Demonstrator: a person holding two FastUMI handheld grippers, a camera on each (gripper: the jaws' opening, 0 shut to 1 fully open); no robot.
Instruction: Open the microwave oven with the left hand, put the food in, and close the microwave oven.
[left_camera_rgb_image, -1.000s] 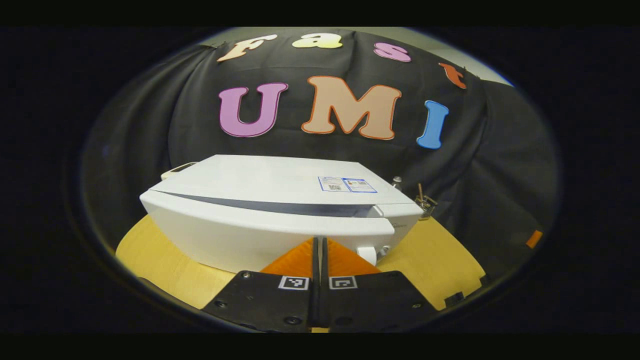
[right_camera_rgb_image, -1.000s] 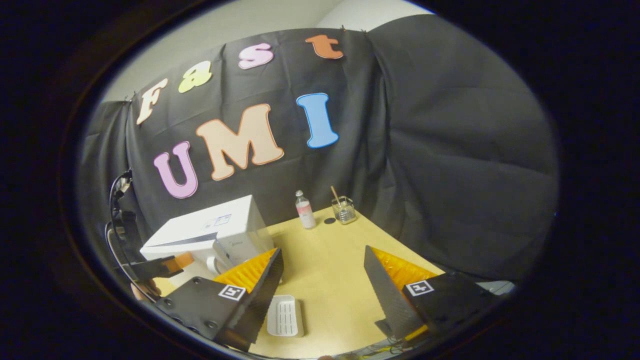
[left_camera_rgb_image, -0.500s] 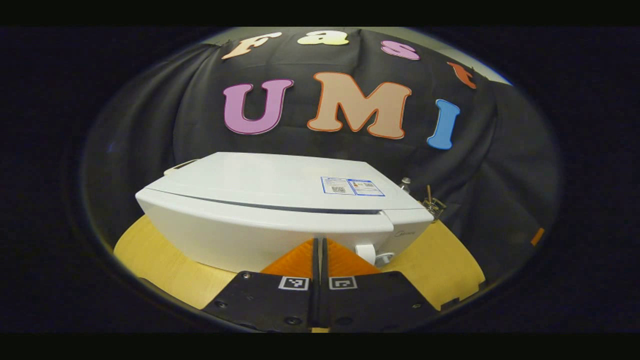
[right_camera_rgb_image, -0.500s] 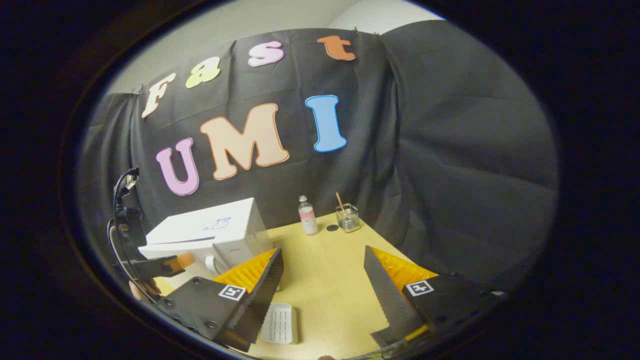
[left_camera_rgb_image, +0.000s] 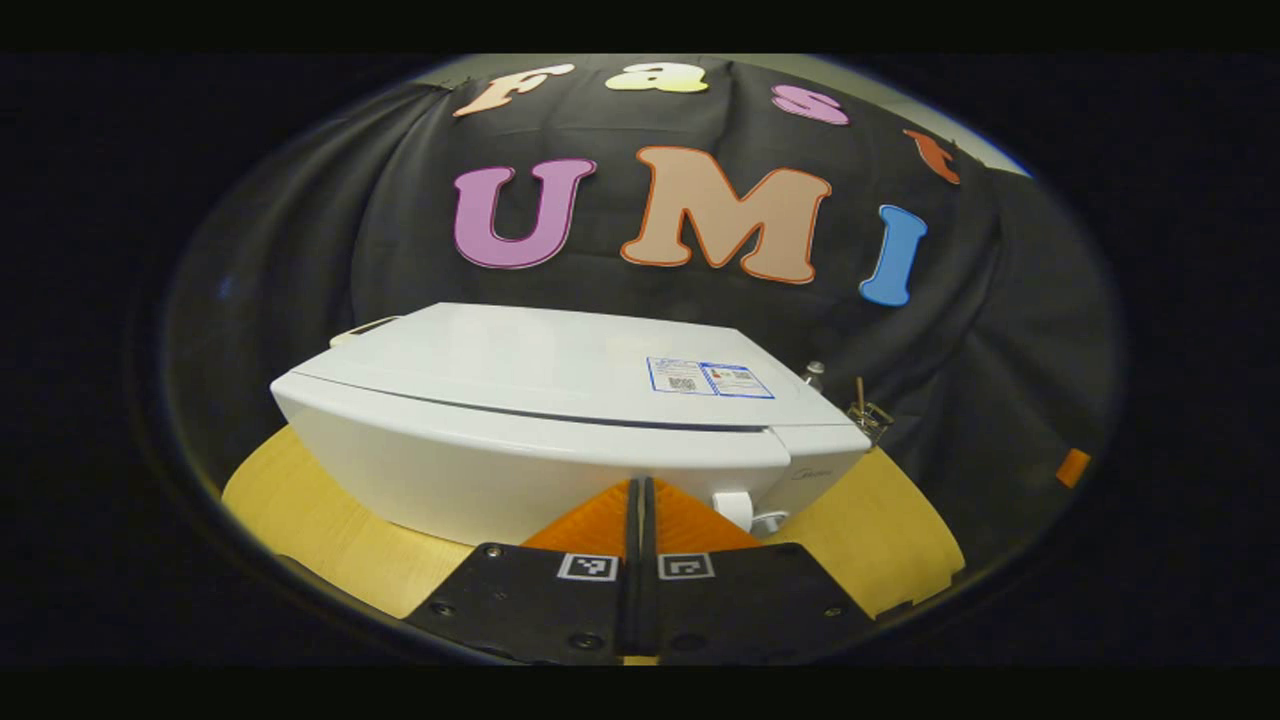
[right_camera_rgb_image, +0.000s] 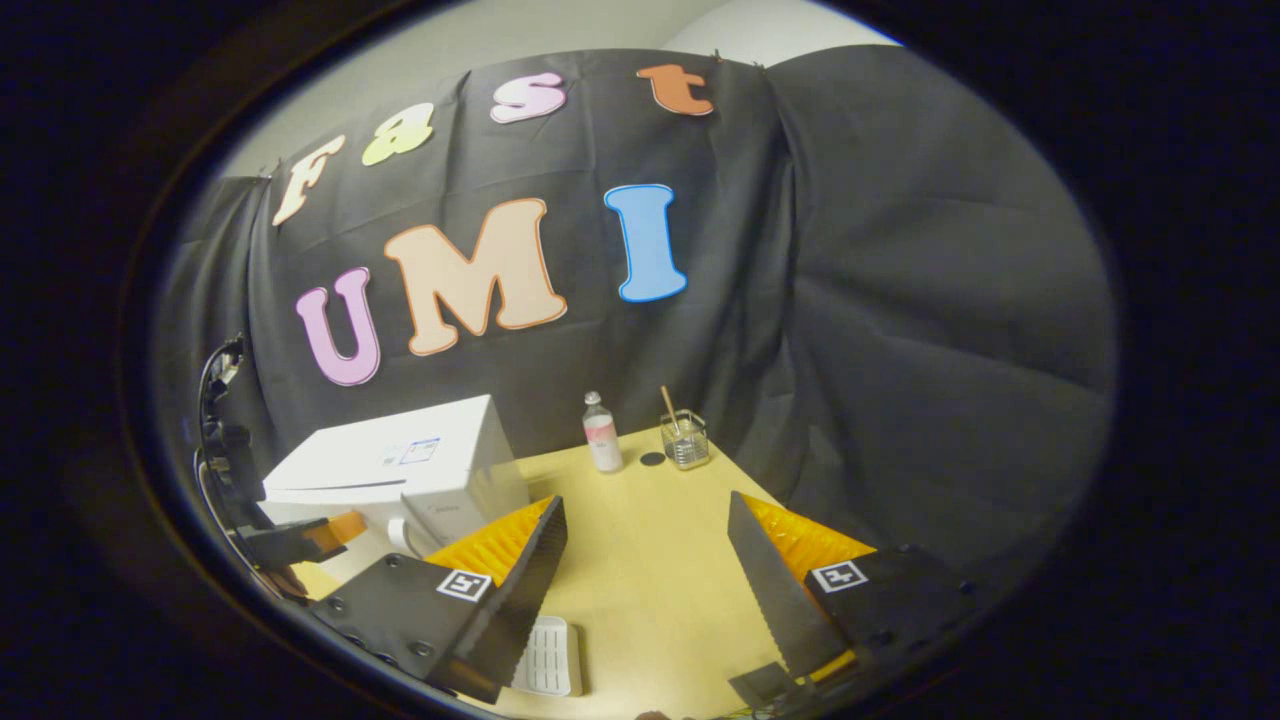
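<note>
The white microwave oven (left_camera_rgb_image: 560, 400) stands on the wooden table (left_camera_rgb_image: 880, 530), seen from above its front. Its door sits flush with the body, with just a thin seam along the top edge. My left gripper (left_camera_rgb_image: 637, 482) is shut with nothing between its fingers, and its tips rest against the door's front near the right-hand knob (left_camera_rgb_image: 735, 508). In the right gripper view the microwave (right_camera_rgb_image: 400, 470) is at the left, with the left gripper (right_camera_rgb_image: 335, 528) at its door. My right gripper (right_camera_rgb_image: 645, 560) hangs open above the table, holding nothing.
A white ridged tray (right_camera_rgb_image: 550, 655) lies on the table (right_camera_rgb_image: 650, 520) under my right gripper's left finger. At the back stand a small bottle (right_camera_rgb_image: 601, 432), a glass jar with a stick (right_camera_rgb_image: 685, 440) and a dark cap (right_camera_rgb_image: 651, 459). Black cloth walls the booth.
The dark gap along the microwave door's top has narrowed to a thin seam as my left gripper pushed the door in. The right gripper stayed open and drifted slightly.
</note>
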